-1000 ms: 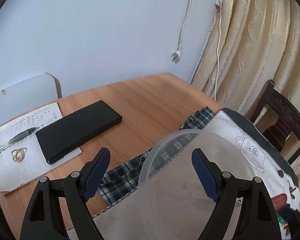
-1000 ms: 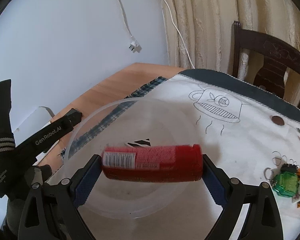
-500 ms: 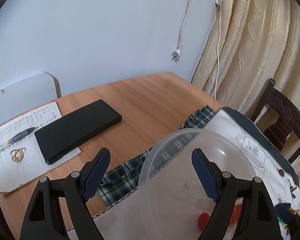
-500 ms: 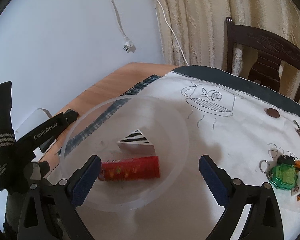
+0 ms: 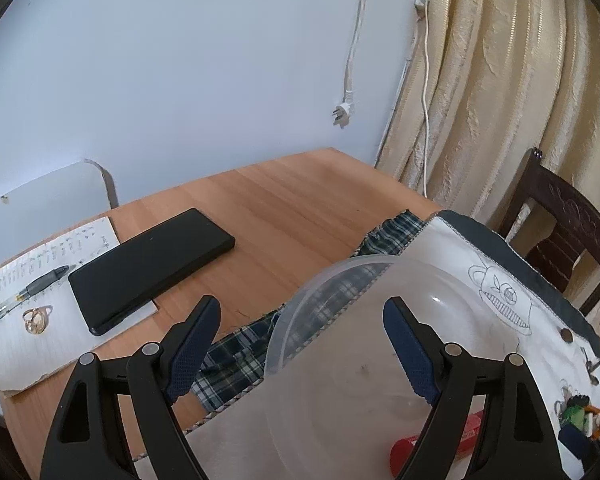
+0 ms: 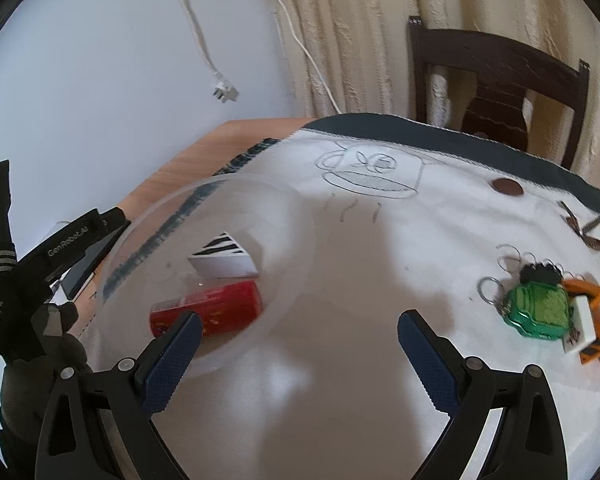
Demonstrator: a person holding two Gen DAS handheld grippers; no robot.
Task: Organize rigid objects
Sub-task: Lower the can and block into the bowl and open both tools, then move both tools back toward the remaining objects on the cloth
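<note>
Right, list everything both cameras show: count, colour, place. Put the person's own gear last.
bowl: one, clear plastic, on the white cloth
red tube: one, red, lying inside the bowl
striped box: one, white with black stripes, inside the bowl behind the tube
keychain cluster: one, green, black and orange, on the cloth at right
coin: one, brown, near the cloth's dark border
cloth: one, white with a cup drawing, over the table
plaid fabric: one, dark green check, under the cloth's edge
phone: one, black, on the notepad
notepad: one, white, table's left
pen: one, clear and black, on the notepad
ring: one, gold, on the notepad
chair: one, dark wood, behind the table
left gripper: fingers open, empty
right gripper: fingers open, empty
</note>
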